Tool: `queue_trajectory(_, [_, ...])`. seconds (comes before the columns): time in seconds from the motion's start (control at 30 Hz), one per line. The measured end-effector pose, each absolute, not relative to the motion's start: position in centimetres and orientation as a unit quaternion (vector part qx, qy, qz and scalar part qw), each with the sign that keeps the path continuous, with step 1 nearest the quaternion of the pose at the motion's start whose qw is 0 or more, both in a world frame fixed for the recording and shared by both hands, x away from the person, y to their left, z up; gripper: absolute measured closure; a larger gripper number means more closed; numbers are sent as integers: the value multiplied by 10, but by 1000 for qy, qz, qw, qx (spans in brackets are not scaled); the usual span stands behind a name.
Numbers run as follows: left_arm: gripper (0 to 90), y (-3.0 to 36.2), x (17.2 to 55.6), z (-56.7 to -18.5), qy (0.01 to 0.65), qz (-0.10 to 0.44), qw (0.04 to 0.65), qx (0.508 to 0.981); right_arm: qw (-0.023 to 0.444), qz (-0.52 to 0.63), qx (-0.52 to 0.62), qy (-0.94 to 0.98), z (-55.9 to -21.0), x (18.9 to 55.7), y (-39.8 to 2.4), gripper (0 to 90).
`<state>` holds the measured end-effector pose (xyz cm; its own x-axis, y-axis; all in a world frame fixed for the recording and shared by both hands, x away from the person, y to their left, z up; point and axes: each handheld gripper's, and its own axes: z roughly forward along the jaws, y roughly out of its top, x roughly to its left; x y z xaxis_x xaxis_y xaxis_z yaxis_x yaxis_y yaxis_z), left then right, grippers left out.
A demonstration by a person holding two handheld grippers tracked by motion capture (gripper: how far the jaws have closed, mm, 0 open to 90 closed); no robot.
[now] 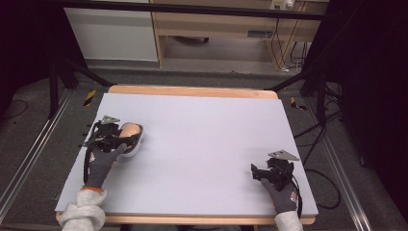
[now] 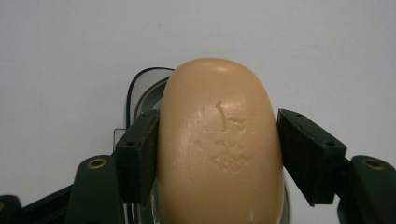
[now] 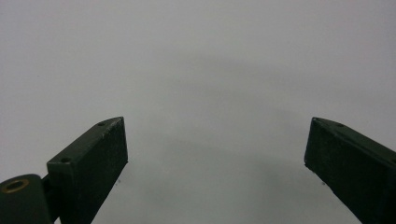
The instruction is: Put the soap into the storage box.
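Observation:
A tan bar of soap [image 2: 217,140] with a stamped mark on its top sits between the two pads of my left gripper [image 2: 215,128], which press on its sides. Under and behind it lies a pale soap dish [image 2: 140,93] with a dark-edged rim. In the high view the soap [image 1: 131,129] and the dish [image 1: 133,147] are at the table's left, with my left gripper [image 1: 124,136] on them. My right gripper [image 1: 255,171] rests at the front right, open; in its own view the right gripper [image 3: 215,140] has nothing but bare table between its pads.
The light grey table top [image 1: 202,134] has a wooden rim. Dark floor, metal frame legs and cables surround it. A wooden cabinet [image 1: 231,24] stands far behind.

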<state>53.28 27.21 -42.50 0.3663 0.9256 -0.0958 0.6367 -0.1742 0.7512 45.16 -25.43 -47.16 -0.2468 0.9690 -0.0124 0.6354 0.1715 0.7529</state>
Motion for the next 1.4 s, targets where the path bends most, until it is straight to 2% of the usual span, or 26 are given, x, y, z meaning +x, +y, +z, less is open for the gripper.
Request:
queue_trajectory(0.83, [323, 274, 534, -433, 532, 204, 367, 736, 259, 321, 556, 722, -472, 452, -253, 59])
queue_trajectory(1.07, [281, 271, 531, -432, 524, 204, 365, 741, 260, 321, 554, 723, -472, 452, -254, 59])
queue_trajectory(1.4, [278, 270, 518, -422, 508, 210, 393, 737, 263, 322, 555, 721, -471, 451, -254, 59])
